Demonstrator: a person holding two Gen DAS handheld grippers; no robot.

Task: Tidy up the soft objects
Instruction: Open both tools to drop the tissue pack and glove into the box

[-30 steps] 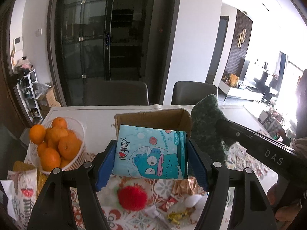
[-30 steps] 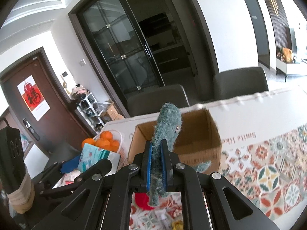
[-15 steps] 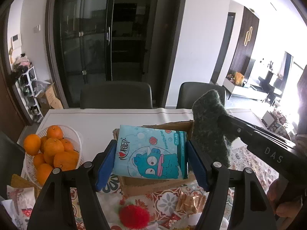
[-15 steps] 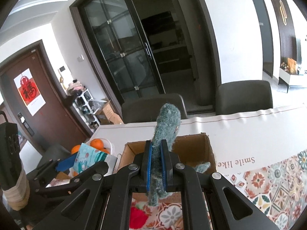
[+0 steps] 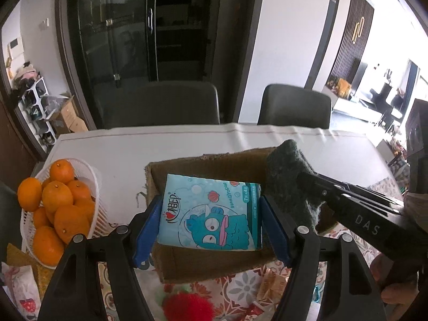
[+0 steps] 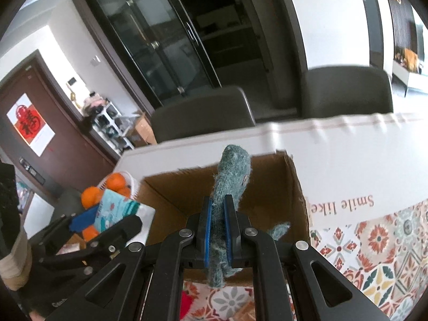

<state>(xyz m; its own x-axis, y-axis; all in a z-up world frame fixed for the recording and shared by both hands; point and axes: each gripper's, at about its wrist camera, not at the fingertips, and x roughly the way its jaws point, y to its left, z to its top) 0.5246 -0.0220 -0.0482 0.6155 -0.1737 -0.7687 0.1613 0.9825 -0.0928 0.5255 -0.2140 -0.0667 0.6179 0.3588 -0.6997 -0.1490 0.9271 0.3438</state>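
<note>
Tissue pack (image 5: 211, 215) clamped in left gripper (image 5: 211, 227), felt toy (image 6: 230, 184) pinched in right gripper (image 6: 218, 230), both over cardboard box (image 6: 291, 187).

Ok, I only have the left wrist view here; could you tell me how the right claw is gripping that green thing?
Observer: The right claw is shut on the toy at its middle, with the head sticking up above the pads.
Operator: Does anything hang below?
Observer: Yes, its lower end droops under the pads, and a small fin pokes out to the right.
Operator: Thanks. Where does my claw sit from there?
Observer: The left claw is at lower left, holding the pack by the left corner of the box.
</note>
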